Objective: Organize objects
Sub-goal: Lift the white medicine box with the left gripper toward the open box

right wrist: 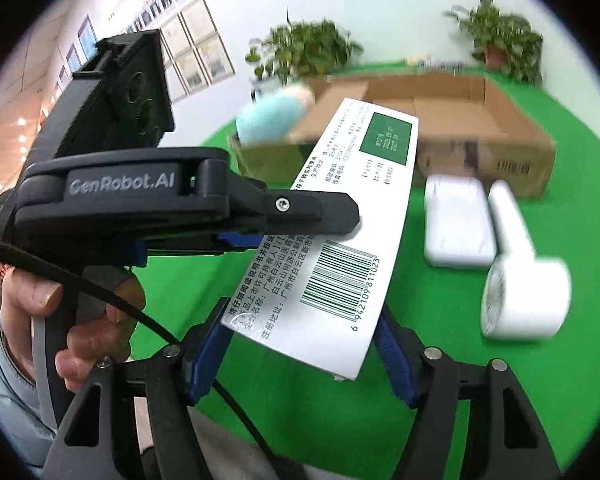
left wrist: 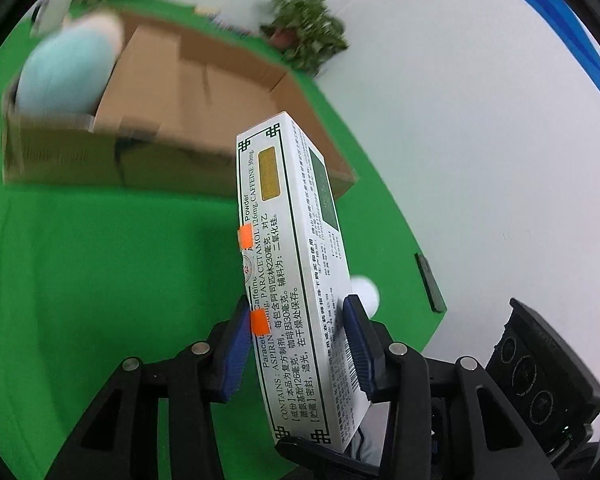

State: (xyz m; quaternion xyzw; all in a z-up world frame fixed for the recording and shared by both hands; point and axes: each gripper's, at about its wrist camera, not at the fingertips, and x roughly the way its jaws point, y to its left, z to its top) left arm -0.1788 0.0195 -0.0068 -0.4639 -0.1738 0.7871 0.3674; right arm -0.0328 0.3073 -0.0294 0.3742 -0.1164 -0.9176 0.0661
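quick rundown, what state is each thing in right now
medicine box: lifted off the green cloth, tilted, gripped by both grippers
left gripper: shut on the medicine box
right gripper: shut on the medicine box
cardboard box: open, flaps up, a light blue item in its left end
white fan: lying on its side on the cloth

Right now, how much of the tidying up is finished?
Done: a light blue soft thing already sits in the cardboard box. In hand: both the left gripper and the right gripper are clamped on the white medicine box, lifted off the green cloth. Left: the white pouch and white handheld device lie outside.
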